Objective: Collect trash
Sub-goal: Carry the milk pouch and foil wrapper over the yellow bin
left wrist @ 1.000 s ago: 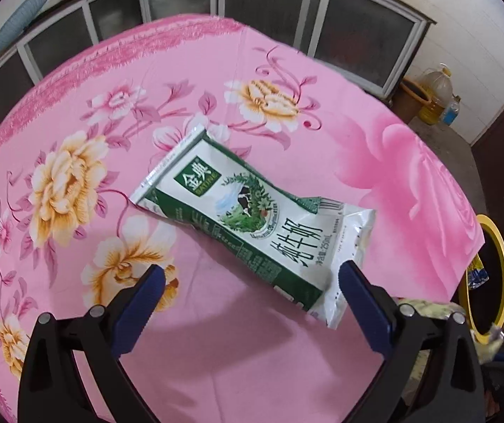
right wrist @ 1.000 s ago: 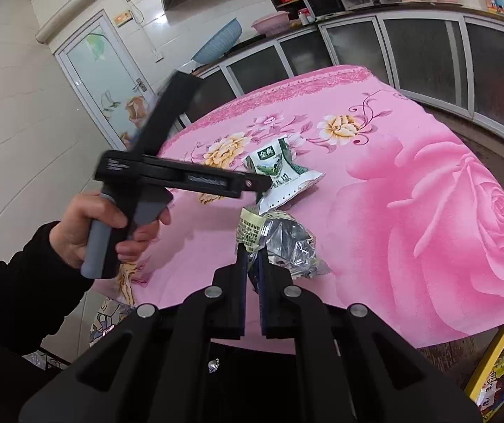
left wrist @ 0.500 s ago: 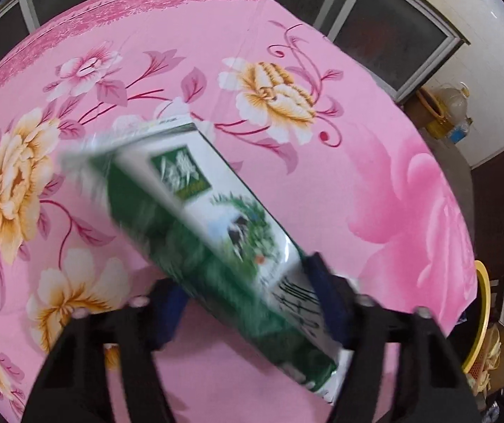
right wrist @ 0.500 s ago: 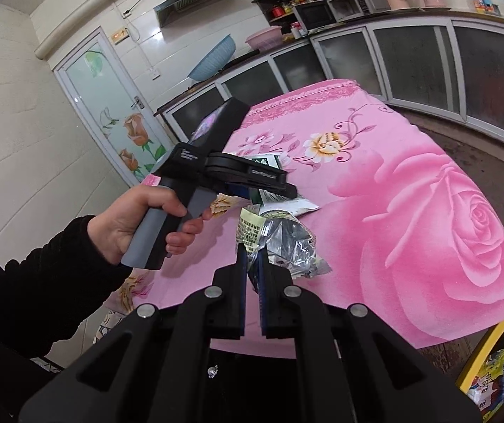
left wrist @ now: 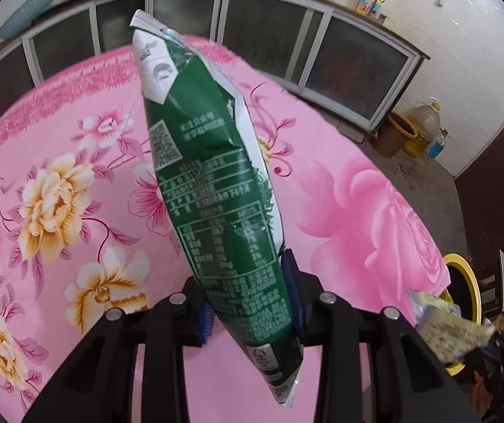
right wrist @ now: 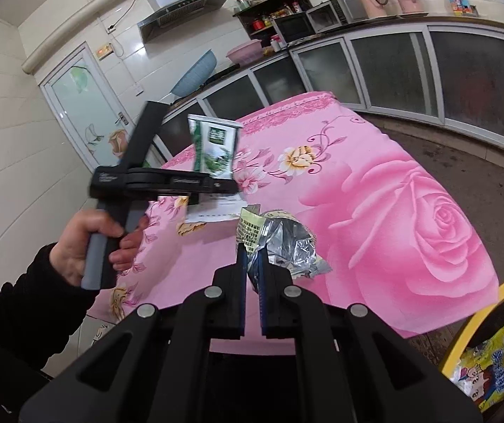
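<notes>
A green and white milk pouch [left wrist: 216, 194] stands upright above the pink flowered tablecloth [left wrist: 375, 218], lifted clear of it. My left gripper [left wrist: 248, 299] has its blue pads pressed on the pouch's lower part, and its jaws are closing on it. In the right wrist view the same pouch [right wrist: 213, 151] sticks up from the left gripper [right wrist: 216, 192], which a hand [right wrist: 86, 246] in a black sleeve holds. My right gripper [right wrist: 250, 264] is shut on a crumpled silver and yellow wrapper [right wrist: 283, 243] over the table's near edge.
A yellow-rimmed bin [right wrist: 480, 306] with a colourful snack bag [right wrist: 491, 370] inside stands by the table's right corner. Glass-fronted cabinets [right wrist: 428, 70] run along the far wall. An oil jug [left wrist: 424, 127] and a brown bucket [left wrist: 392, 134] sit on the floor.
The left gripper dropped onto the flat milk pouch, shut on it and raised it upright off the cloth. The right gripper, still holding its wrapper, drifted slightly.
</notes>
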Demonstrator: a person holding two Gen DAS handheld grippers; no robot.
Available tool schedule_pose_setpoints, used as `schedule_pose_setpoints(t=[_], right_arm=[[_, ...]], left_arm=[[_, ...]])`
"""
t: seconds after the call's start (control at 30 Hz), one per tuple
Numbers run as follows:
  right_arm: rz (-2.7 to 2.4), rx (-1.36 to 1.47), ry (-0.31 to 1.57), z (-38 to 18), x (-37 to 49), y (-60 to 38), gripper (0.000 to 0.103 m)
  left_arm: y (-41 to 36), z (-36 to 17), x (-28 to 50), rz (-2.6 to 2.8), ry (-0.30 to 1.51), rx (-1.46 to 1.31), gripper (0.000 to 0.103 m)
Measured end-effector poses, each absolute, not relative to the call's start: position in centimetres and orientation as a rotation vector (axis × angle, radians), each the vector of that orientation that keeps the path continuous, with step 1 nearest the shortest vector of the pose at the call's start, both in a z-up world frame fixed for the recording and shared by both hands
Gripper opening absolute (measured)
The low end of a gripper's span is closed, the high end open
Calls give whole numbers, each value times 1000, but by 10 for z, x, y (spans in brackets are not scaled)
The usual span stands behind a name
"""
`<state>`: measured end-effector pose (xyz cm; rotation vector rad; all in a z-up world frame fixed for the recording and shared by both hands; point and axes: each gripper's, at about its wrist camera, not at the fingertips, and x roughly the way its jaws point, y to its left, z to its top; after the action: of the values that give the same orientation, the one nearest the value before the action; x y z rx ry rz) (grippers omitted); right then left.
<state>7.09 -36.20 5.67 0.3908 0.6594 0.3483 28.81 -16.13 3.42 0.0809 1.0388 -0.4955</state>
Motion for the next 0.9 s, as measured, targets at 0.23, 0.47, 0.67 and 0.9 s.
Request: schedule_pose_setpoints(t=[0.23, 0.47, 0.67, 0.9], right_arm=[[180, 410, 648, 57, 30, -398, 5], [-97, 452, 635, 54, -35, -456, 5], [-317, 510, 657, 40, -75, -501, 5], [-461, 625, 722, 7, -90, -547, 5]], left_arm=[[-203, 63, 216, -629, 900, 160, 32], [-269, 71, 151, -841, 844, 230, 32], [-337, 58, 111, -996, 835, 311, 32], [-402, 29, 78, -1123, 871, 397, 32]])
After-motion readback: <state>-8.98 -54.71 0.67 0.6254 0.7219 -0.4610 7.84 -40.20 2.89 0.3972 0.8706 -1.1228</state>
